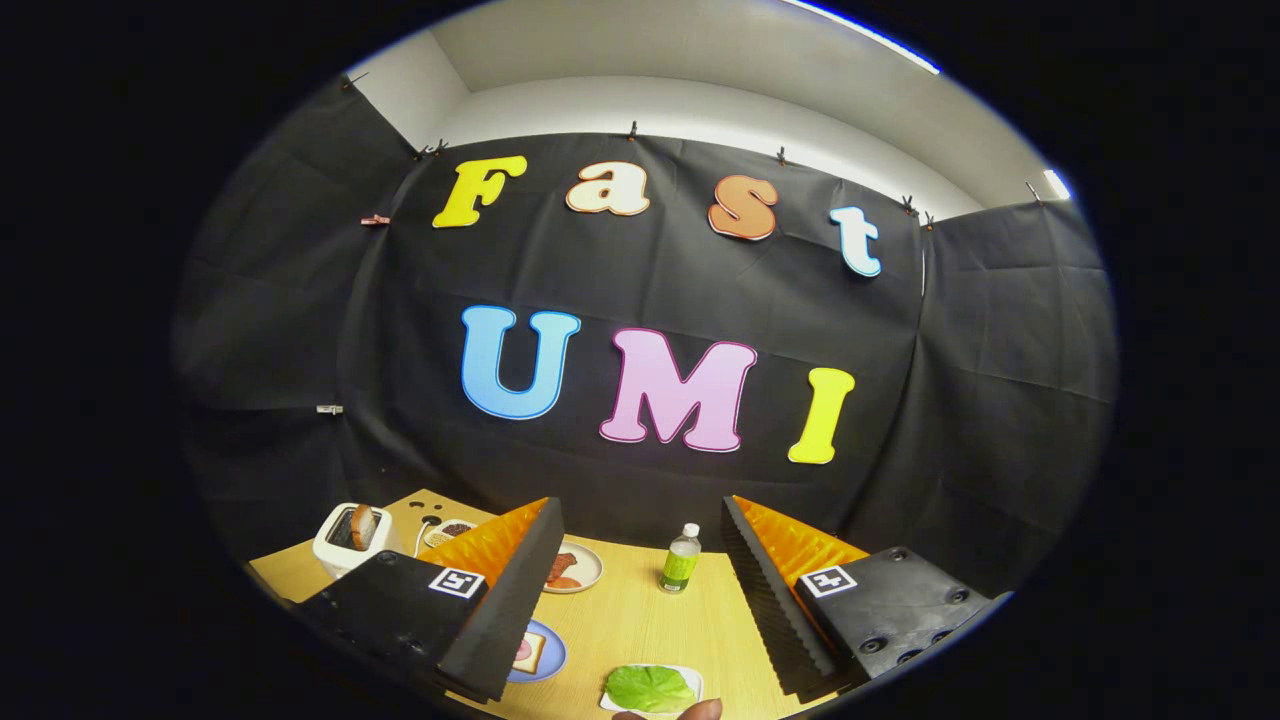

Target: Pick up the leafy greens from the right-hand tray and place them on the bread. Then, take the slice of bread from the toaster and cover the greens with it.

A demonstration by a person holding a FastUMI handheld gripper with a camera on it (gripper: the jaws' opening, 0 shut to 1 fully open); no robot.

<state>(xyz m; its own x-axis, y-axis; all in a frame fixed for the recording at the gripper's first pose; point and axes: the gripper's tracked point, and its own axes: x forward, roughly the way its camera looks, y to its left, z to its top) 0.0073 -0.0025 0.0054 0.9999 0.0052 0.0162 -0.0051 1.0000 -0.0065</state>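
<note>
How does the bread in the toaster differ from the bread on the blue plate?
The toaster bread stands on edge in the white toaster, beyond the open gripper; the plate bread lies flat on the blue plate, beside one finger. The toaster bread shows a brown crust; the plate bread looks pale with something pinkish on top. Both are bread slices above the wooden table.

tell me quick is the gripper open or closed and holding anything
hand-held gripper: open, fingers spread wide, holding nothing; the leafy greens lie on their tray between the fingers, untouched.
</note>
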